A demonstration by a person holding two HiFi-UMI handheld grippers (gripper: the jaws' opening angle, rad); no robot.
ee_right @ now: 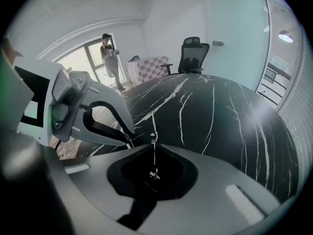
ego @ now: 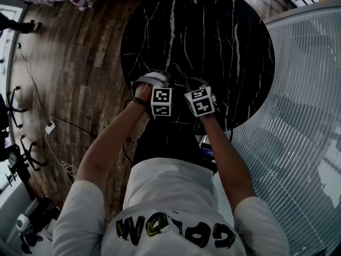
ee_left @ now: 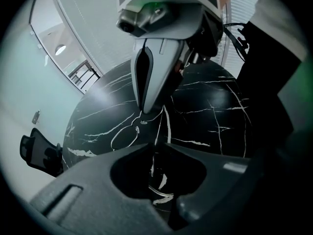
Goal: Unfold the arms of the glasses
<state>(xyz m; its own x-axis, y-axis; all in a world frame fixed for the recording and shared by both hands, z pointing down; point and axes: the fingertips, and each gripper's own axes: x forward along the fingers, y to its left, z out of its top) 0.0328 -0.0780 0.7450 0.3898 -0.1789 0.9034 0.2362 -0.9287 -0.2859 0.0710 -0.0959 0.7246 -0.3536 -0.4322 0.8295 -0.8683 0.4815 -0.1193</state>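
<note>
Both left tool (ee_left: 152,148) and right tool (ee_right: 154,145) pinch the wire glasses (ee_left: 124,135) near the worktop's (ego: 213,36) 6 o'clock edge; a hard tug could bend the thin arm (ee_right: 153,129).

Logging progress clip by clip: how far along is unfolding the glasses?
Done: both grippers grip the glasses. In hand: left gripper shut at a lens rim, right gripper shut on a thin wire part, likely an arm. Left: no arm visibly swung open yet.

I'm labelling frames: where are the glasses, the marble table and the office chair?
glasses (ee_left: 124,137), left gripper view, a lens.
marble table (ee_right: 220,114), right gripper view, bare top.
office chair (ee_right: 194,51), right gripper view, backrest.
</note>
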